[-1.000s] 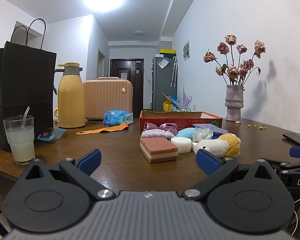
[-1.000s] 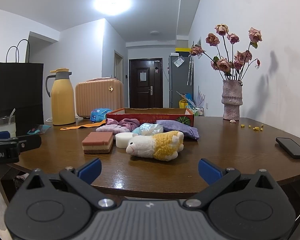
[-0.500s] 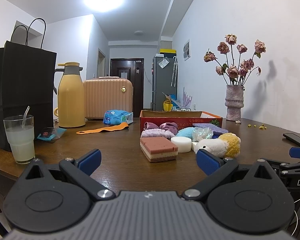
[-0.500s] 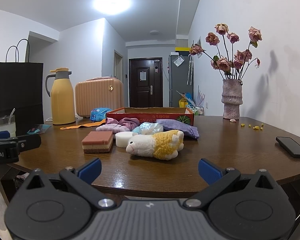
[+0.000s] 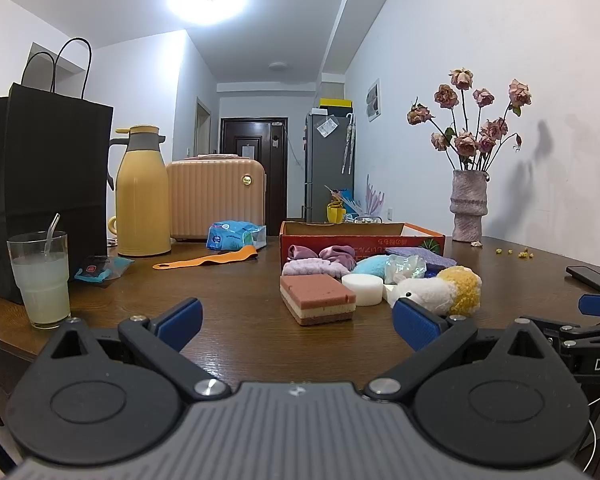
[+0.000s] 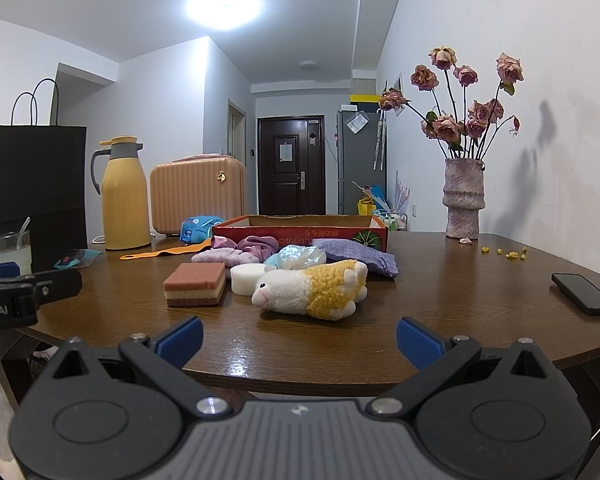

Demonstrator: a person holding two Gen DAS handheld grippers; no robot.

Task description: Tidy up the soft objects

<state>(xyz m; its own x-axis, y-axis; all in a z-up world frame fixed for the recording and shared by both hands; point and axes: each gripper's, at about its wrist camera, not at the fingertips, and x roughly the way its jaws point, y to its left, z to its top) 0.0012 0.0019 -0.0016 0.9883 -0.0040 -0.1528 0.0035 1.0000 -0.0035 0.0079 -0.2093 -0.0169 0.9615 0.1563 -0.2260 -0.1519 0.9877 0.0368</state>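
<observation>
Both sets of jaws stand wide apart with nothing between them: the left gripper (image 5: 298, 322) and the right gripper (image 6: 299, 338) hover low over the near edge of the round wooden table (image 6: 440, 300), side by side.

Nearest on the table lies the plush lamb (image 6: 312, 288), white with a yellow woolly back, on its side with its face toward the left gripper's side. Just beside it are the layered pink-and-brown sponge (image 6: 196, 283) and the white round sponge (image 6: 247, 277), the round one touching or nearly touching the lamb.

Behind these sits a loose cluster: a lilac fluffy cloth (image 6: 216, 257), a mauve scrunchie (image 6: 258, 245), a shiny pale blue pouch (image 6: 302, 257) and a purple woven pillow (image 6: 358, 256). All rest on the table in front of the red cardboard box (image 6: 300, 232), outside it; the inside of the box cannot be seen.

A black phone (image 6: 584, 294) lies well apart near the right edge. Farther left are a glass of pale drink (image 5: 42, 280), a black paper bag (image 5: 40, 184), a yellow thermos jug (image 5: 142, 196) and a peach suitcase (image 5: 216, 198). At the far right stands a vase of dried roses (image 6: 462, 204).
</observation>
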